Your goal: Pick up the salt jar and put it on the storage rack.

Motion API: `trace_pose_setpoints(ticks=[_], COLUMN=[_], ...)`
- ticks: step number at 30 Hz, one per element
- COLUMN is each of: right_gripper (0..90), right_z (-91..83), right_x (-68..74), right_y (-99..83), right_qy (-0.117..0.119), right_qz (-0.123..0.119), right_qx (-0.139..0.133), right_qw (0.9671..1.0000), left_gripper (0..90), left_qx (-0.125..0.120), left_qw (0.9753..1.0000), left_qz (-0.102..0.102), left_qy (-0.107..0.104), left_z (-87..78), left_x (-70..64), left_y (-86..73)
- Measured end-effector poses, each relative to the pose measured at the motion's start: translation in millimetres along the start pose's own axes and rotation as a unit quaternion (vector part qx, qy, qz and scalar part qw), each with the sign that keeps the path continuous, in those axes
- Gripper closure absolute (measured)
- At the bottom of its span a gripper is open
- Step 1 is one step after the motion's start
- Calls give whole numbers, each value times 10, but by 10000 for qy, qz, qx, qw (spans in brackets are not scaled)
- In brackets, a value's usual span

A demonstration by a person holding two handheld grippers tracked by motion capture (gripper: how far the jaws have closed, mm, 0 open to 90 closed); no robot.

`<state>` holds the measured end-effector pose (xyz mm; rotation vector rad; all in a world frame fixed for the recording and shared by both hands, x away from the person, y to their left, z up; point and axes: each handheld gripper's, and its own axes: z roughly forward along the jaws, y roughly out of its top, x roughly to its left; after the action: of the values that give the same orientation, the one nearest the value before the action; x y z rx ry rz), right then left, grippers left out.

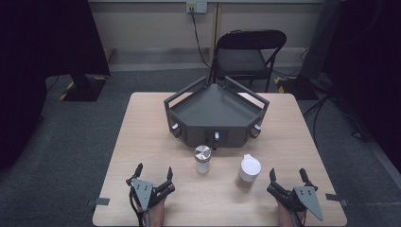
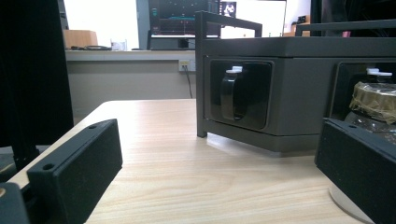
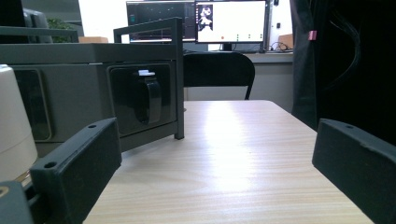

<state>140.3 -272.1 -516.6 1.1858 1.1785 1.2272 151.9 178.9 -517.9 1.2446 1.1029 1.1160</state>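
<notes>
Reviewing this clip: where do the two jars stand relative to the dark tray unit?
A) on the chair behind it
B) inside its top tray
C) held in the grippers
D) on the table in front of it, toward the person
D: the metal-lidded jar and white-lidded jar stand on the table between the tray unit and both open, empty grippers.

1. The clear glass jar with foil-wrapped top [image 2: 373, 100] is partly hidden behind the left gripper view's right black jaw.
2. The white-lidded tan container [image 3: 14, 121] is cut off by the right gripper view's left edge.
3. Monitor content [image 3: 231, 21] is unreadable.
</notes>
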Motion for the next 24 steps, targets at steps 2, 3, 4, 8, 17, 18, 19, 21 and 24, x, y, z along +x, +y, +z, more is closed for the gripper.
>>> trace_pose_setpoints(ticks=[2,3,4,8,17,18,19,21,24], right_gripper=[0,0,0,0,0,0,0,0,1], right_z=[-3,-5,-7,-2,1,1,2,1,1], right_x=[7,12,14,35,50,48,51,52,52], right_y=[-5,-8,-6,2,10,10,11,10,10], right_qy=[-17,-30,-32,-61,-101,-105,-109,-108,-110], right_qz=[-4,-9,-24,-84,-94,-82,-89,-94,-90], right_qx=[-16,-23,-18,11,35,34,40,36,36], right_qw=[10000,10000,10000,9999,9999,9999,9999,9999,9999], left_gripper=[0,0,0,0,0,0,0,0,0], left_qx=[1,2,4,3,1,3,2,2,4], left_qw=[10000,10000,10000,10000,10000,10000,10000,10000,10000], left_qz=[0,-1,3,7,8,7,8,6,8], left_qy=[-25,-44,-12,45,34,34,35,35,35], left_z=[0,-1,-2,-3,-3,-3,-3,-3,-3], left_x=[9,16,5,-15,-12,-10,-11,-11,-11], left_y=[0,1,1,1,1,1,1,1,1])
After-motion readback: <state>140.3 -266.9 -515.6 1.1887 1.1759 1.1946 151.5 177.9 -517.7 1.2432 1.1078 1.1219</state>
